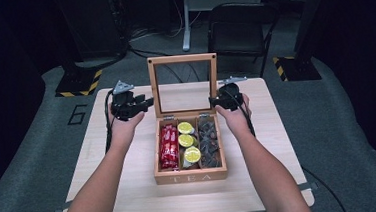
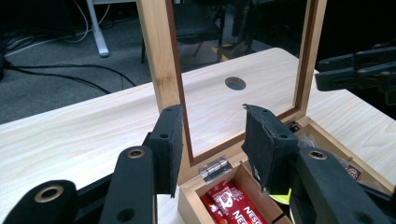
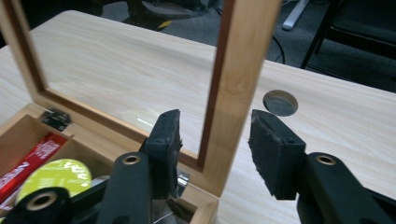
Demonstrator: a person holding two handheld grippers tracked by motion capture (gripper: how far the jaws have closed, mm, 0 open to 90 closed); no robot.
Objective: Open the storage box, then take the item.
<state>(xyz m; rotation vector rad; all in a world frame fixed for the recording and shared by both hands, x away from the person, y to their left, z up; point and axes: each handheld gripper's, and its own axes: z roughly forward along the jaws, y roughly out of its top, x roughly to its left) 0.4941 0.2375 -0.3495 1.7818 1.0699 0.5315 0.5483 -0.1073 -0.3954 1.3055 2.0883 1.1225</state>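
left gripper [image 1: 148, 103]: matte black plastic body, grey three-cornered plate on top, black cable trailing from it
right gripper [image 1: 213, 102]: matte black body, grey plate, black cable along the forearm
jaw arms: black, rounded, with brass-ringed screw holes
pads [image 2: 264, 140]: black foam blocks, edges worn and frayed
sleeves: none, forearms bare

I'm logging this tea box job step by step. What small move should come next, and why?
Probably draw both grippers back from the lid. It stands upright over the tea box, and the left gripper and right gripper straddle its side rails with open jaws, pads off the wood.
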